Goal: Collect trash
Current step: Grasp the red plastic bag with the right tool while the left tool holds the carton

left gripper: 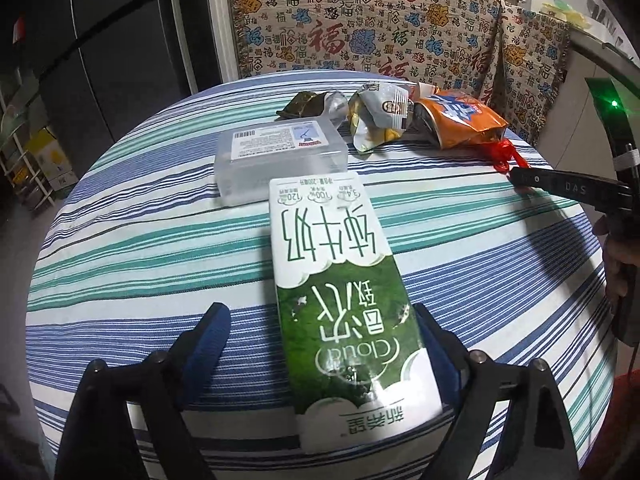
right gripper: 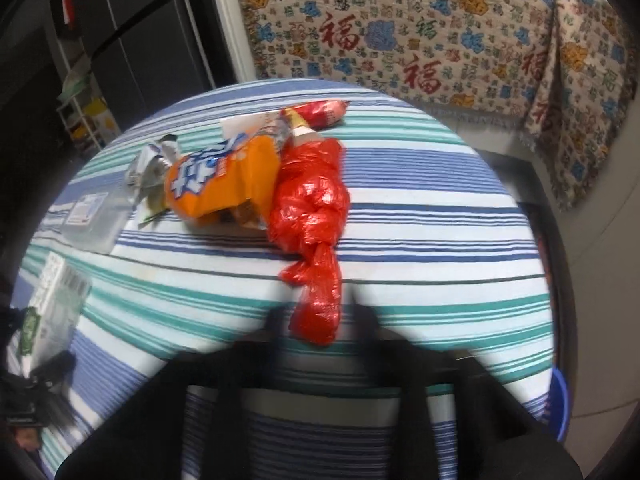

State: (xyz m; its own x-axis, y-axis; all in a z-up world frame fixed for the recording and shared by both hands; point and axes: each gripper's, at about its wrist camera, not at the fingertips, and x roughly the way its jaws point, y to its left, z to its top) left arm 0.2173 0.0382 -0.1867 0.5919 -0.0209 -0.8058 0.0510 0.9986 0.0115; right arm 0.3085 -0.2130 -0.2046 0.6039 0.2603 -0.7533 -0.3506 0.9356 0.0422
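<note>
Left gripper (left gripper: 320, 344): spread wide, milk carton (left gripper: 340, 300) lying between the fingers, left pad clear of it.
Right gripper (right gripper: 320, 320): pinched on the red plastic bag (right gripper: 312, 216) tail at twelve o'clock.
Orange snack packet (right gripper: 224, 176): touching the bag, ten o'clock.
Striped tablecloth (right gripper: 440, 240): under everything.

You've got one striped table (left gripper: 120, 240). On it: one green-and-white milk carton (left gripper: 340, 300), one clear plastic box (left gripper: 276, 156), one orange snack bag (right gripper: 224, 184), one red plastic bag (right gripper: 312, 216), one red sausage-shaped packet (right gripper: 326, 112), one silver-grey wrapper (left gripper: 380, 116), one dark crumpled wrapper (left gripper: 304, 104). Two grippers: left (left gripper: 320, 328), right (right gripper: 320, 320).
</note>
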